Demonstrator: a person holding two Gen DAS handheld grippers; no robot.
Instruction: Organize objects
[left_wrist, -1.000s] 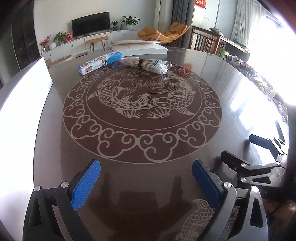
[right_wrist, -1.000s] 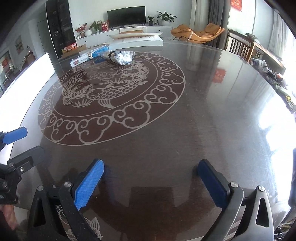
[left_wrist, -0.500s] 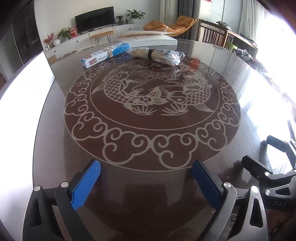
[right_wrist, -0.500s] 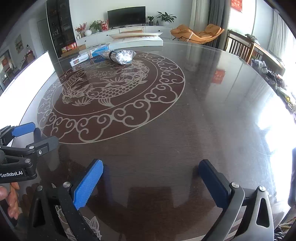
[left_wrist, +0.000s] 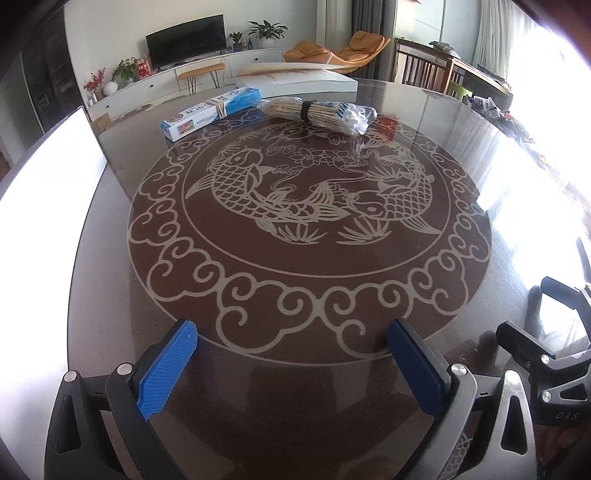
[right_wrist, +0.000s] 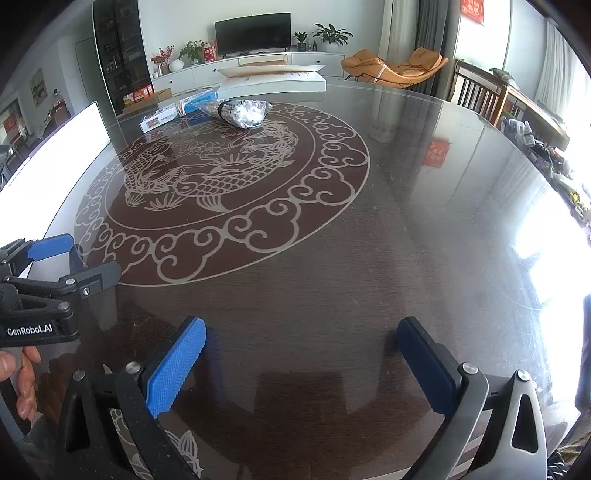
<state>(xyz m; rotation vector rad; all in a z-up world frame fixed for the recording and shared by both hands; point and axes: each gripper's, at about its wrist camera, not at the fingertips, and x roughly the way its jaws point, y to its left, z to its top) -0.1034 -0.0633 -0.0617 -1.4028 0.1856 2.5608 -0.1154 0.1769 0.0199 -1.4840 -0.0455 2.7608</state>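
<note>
Reaching across a glass-topped round table (left_wrist: 110, 280), a person's 2 hand-held grippers close in on the clutter at its far edge. The left gripper (left_wrist: 291, 363) hovers low over the near rim of the carp-and-cloud medallion (left_wrist: 306, 206), its blue pads (left_wrist: 166, 369) spread wide and holding nothing. The right gripper (right_wrist: 301, 363) hangs just beside it, equally wide open and equally empty.

Compared with a second ago, the left gripper has travelled forward: the medallion now fills more of its view, and the 2 task items sit larger and nearer. The right gripper has barely shifted, though the left one now juts further into its view, fingers (right_wrist: 26, 384) visible on the handle.

A long blue-and-white box (left_wrist: 212, 112) lies at the table's far side, just beside a bagged bundle of wooden-stemmed cotton swabs (left_wrist: 321, 114) cinched with a dark band. Both remain well apart from either gripper.

Nothing has been grasped, so the tidying appears to be at its opening approach, with the left side leading.
</note>
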